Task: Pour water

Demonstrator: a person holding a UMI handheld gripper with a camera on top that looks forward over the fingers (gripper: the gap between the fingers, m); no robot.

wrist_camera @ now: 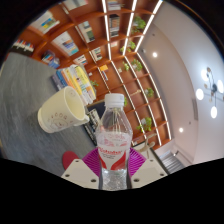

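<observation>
A clear plastic water bottle (115, 135) with a white cap and a red-and-white label stands between my fingers. My gripper (114, 160) is shut on the bottle's lower body, with the magenta pads (95, 160) pressed against both sides. The whole view is rotated, so the bottle is tilted with me. A cream paper cup (61, 109) sits on a grey round table (25, 85) just beyond the bottle's cap, its open mouth facing the bottle. No water stream is visible.
Wooden bookshelves (70, 40) with books and boxes fill the background. Ceiling light strips (128, 60) run across the view. A white wall (195, 70) is on the far side. A red chair part (70, 157) shows by the fingers.
</observation>
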